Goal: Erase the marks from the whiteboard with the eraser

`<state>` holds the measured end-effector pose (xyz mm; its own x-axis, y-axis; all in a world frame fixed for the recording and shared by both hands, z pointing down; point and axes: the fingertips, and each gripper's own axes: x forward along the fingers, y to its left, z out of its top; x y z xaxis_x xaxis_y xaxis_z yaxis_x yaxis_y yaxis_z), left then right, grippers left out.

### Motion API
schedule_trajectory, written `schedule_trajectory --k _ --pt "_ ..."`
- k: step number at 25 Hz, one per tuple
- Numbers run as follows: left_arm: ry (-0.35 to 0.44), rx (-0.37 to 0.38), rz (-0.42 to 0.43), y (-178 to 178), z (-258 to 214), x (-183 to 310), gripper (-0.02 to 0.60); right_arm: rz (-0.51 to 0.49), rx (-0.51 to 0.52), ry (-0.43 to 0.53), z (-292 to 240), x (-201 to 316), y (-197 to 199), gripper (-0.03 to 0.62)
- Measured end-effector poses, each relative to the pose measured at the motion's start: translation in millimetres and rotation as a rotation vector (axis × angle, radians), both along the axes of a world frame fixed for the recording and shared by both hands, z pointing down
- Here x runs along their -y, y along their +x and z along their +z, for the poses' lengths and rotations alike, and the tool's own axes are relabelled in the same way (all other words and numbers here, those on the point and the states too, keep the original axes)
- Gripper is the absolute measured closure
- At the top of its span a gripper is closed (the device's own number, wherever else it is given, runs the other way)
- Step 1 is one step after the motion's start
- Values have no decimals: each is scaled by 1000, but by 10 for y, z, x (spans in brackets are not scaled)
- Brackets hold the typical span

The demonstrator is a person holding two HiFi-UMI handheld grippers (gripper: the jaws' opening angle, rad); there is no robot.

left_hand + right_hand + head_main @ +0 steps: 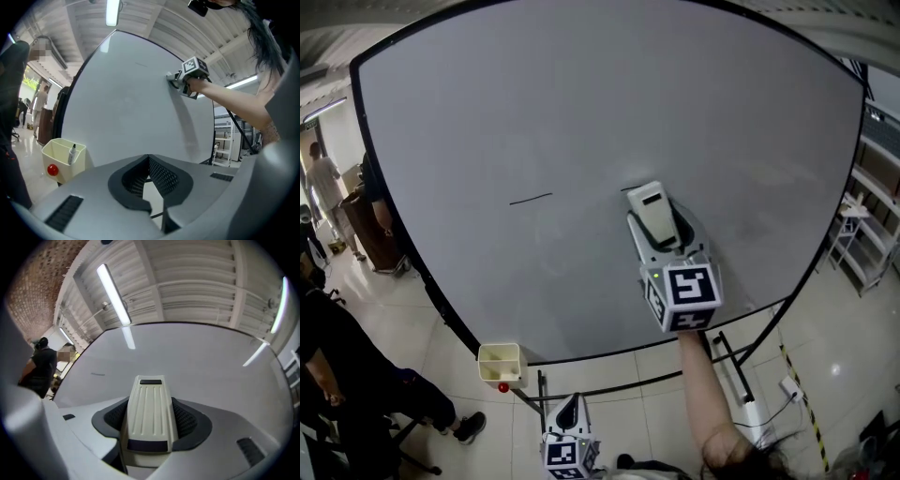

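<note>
The cream ribbed plastic eraser (654, 214) sits near the middle of the large white whiteboard (581, 112), a little right of centre. From the left gripper view its front end looks to be against the board face. My right gripper (661, 230) has it clamped: in the right gripper view both dark padded jaws close on the eraser's long sides, and its ribbed back faces the camera. A tiny dark stroke shows just at the eraser's upper left corner. Well to the left of that, towards the board's left edge, lies a short thin black line (531, 198).

My left gripper (569, 403) hangs low, below the board's bottom edge. Its jaws meet at their tips and I see nothing between them.

At the board's lower left edge a cream plastic pen tray (501, 364) is attached. It holds a marker pen (72, 153), and a round red magnet (502, 386) sits on its front. A person (321, 178) stands beyond the left edge, and metal shelving (862, 234) stands past the right.
</note>
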<state>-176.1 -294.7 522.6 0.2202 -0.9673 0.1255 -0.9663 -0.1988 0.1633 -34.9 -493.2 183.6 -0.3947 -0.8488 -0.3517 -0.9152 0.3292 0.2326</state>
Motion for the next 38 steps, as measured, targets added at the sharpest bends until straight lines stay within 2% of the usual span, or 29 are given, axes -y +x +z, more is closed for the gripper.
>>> schedule_trajectory --k 2,4,7,9,12,16,18,21,26,29,32,35,38 --pt "-2 22 6 -60 73 24 594 62 123 18 -273 61 475 319" --pt "-3 37 9 -114 137 46 594 98 208 -6 -412 181 802 319" --pt "-13 2 -7 -148 89 48 594 140 218 -25 -420 283 856 319" --pt "-15 14 -6 -195 128 56 594 140 205 -16 -380 270 701 319" --pt "-15 29 -8 -237 168 66 594 75 149 -25 -249 194 244 319" --pt "-18 20 -2 -204 167 77 594 -33 -46 -63 102 -2 -673 319" --pt "-16 19 10 -170 159 89 594 -56 -132 -76 274 -75 -1001 319" --pt "-9 23 27 -114 132 76 594 -66 -175 -83 353 -101 -1113 319" --pt "-7 28 41 -104 124 -34 594 -111 -111 -127 488 -335 -846 316" --pt "-18 22 30 -156 170 -155 594 -79 -78 -239 1165 -573 -531 316" --pt "-42 8 23 -156 271 -344 594 -70 -51 -458 2219 -977 -303 316" --pt "-58 13 57 -12 347 -500 594 -79 2 -667 3165 -1456 -152 316" --pt "-49 40 79 129 389 -669 594 -72 34 -775 3734 -1905 -26 316"
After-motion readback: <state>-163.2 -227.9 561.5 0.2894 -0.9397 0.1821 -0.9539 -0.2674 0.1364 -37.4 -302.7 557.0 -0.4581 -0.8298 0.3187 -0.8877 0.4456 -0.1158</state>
